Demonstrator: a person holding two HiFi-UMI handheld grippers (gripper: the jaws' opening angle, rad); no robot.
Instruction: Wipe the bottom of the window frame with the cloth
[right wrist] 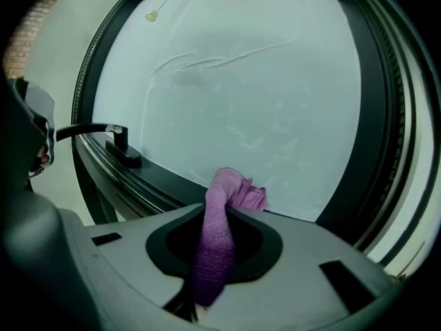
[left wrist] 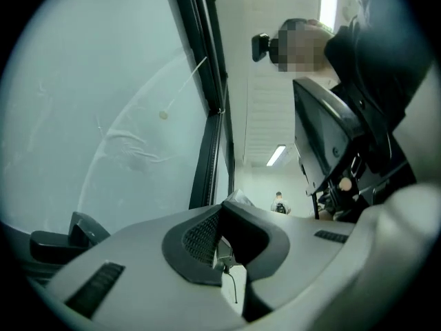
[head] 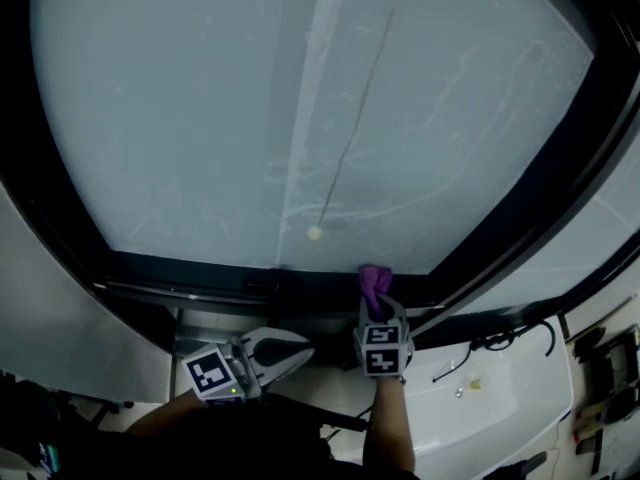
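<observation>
The jaws of the right gripper (right wrist: 222,209) are pinching the purple cloth (right wrist: 215,243): a strip of the fabric is running lengthwise through the pocket between the two pads, and its bunched free end is protruding past the tips. The jaws of the left gripper (left wrist: 226,209) are meeting at their tips with nothing lying between them. In the right gripper view, the bunched end of the cloth is resting on the bottom rail of the window frame (right wrist: 162,179), at the line where the rail is meeting the glass pane (right wrist: 262,81). In the head view, the right gripper (head: 378,308) is pointing up at that rail, and the cloth (head: 374,282) is touching the window frame (head: 200,271) right of the pane's middle, near the dark upright member that is rising to the right. The left gripper (head: 303,352) is sitting lower, below the frame and apart from it, with its tips pointing toward the right gripper. A black window handle (right wrist: 103,133) is sitting on the rail, well to the left of the cloth. A thin cord with a small bead (head: 314,233) is hanging in front of the glass above the cloth.
</observation>
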